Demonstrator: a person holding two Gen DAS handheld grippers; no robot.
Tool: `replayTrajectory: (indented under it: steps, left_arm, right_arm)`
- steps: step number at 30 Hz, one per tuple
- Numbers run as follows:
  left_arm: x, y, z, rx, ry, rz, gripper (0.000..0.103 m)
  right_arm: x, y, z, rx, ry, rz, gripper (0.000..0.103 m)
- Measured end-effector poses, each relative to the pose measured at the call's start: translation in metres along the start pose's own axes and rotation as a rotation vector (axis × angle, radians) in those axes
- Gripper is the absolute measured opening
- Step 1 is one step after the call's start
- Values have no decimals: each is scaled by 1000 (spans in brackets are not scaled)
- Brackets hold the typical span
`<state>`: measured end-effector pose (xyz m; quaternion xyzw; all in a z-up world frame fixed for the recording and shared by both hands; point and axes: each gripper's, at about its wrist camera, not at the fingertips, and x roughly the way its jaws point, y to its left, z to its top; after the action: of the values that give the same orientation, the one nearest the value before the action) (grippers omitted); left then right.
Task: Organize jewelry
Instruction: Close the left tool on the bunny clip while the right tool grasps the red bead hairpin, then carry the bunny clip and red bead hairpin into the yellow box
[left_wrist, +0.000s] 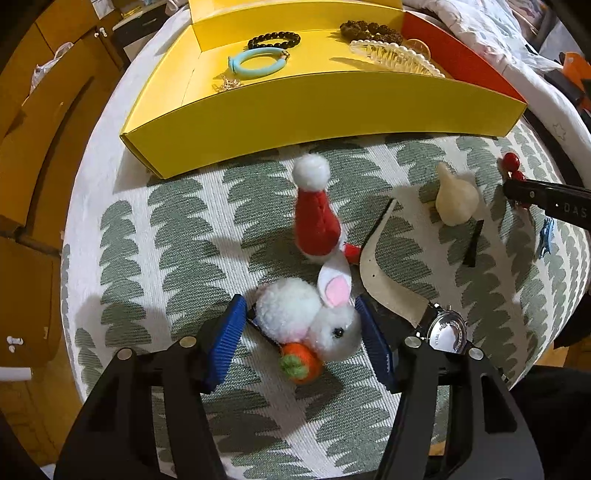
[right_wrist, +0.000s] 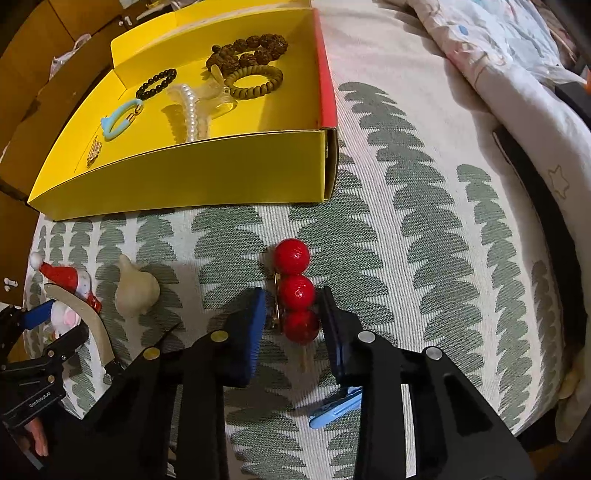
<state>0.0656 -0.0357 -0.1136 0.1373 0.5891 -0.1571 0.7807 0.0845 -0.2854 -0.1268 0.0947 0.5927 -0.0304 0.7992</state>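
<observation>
My left gripper (left_wrist: 300, 304) points down at a white pompom bunny clip (left_wrist: 306, 317) with a felt carrot, lying on the patterned cloth. The bunny sits between its blue pads, with a small gap at the left pad, so it is open. My right gripper (right_wrist: 293, 295) straddles a hair clip of three red balls (right_wrist: 295, 291). Its right pad touches the balls and a thin gap shows beside the left pad. The yellow box (left_wrist: 295, 110) behind holds a black bead bracelet (left_wrist: 274, 38), a light-blue bangle (left_wrist: 256, 64), a pearl claw clip (right_wrist: 190, 110) and brown bead strings (right_wrist: 251, 51).
A Santa-hat clip (left_wrist: 316, 218), a cream bulb-shaped piece (left_wrist: 454, 199) and a wristwatch (left_wrist: 447, 330) with a beige strap lie near the bunny. A blue clip (right_wrist: 336, 408) lies under my right gripper. A quilt (right_wrist: 498, 55) is bunched at the far right, and wooden cabinets (left_wrist: 44, 110) stand to the left.
</observation>
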Motion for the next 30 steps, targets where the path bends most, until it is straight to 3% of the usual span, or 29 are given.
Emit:
replayTrajectory:
  steps: [13,24,30]
  left_arm:
    - [-14,5,2,-14,-16,-40,50]
    - [-39,18,1,-42,-67,-83,50]
    - [-60,27,5,-65,-117,-113,50]
  right_arm:
    - [-3,0,-1,10,10,11,27]
    - [-20,1,-5,16,-18,13,27]
    - [-36,6,0,17,-58,54,27]
